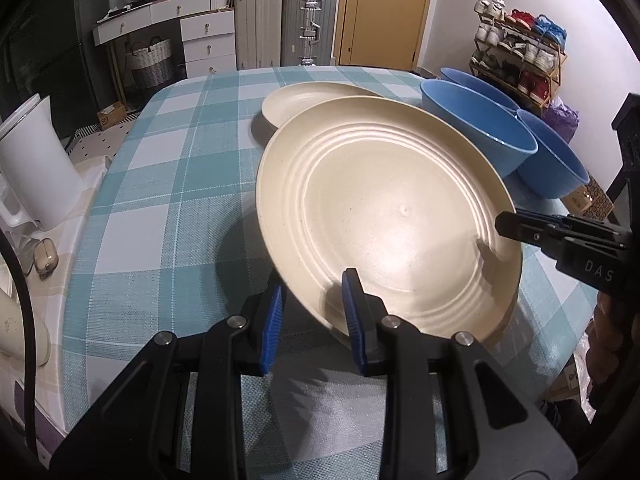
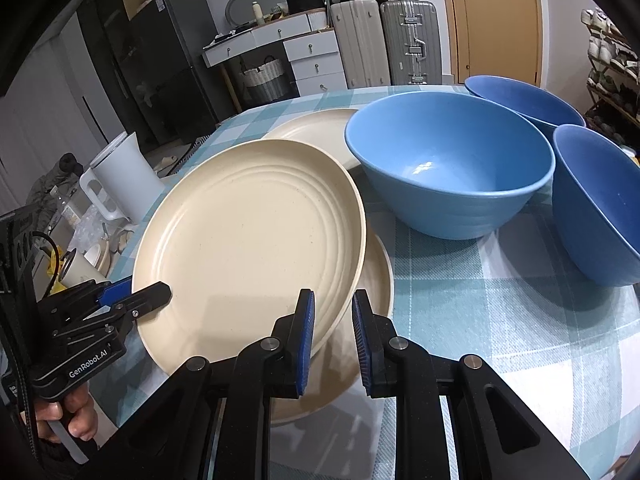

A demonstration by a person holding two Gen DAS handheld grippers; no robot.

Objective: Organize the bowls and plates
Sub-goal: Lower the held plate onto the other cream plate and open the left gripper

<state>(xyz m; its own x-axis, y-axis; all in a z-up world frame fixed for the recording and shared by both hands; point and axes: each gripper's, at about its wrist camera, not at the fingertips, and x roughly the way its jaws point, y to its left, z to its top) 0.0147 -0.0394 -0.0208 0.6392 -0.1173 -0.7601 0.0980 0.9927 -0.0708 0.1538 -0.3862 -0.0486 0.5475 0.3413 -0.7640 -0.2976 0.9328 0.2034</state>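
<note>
A cream ridged plate is held tilted above the checked tablecloth; it also shows in the right wrist view. My left gripper straddles its near rim, one finger under and one over, apparently gripping it. My right gripper straddles the opposite rim with a gap still visible. Under the lifted plate lies another cream plate. A third cream plate lies farther back. Three blue bowls stand at the right: the nearest large one, one behind it, one at the far right.
The table with the teal checked cloth has a rounded left edge. A white kettle and small items stand on a side surface to the left. Suitcases, drawers, a door and a shoe rack are behind.
</note>
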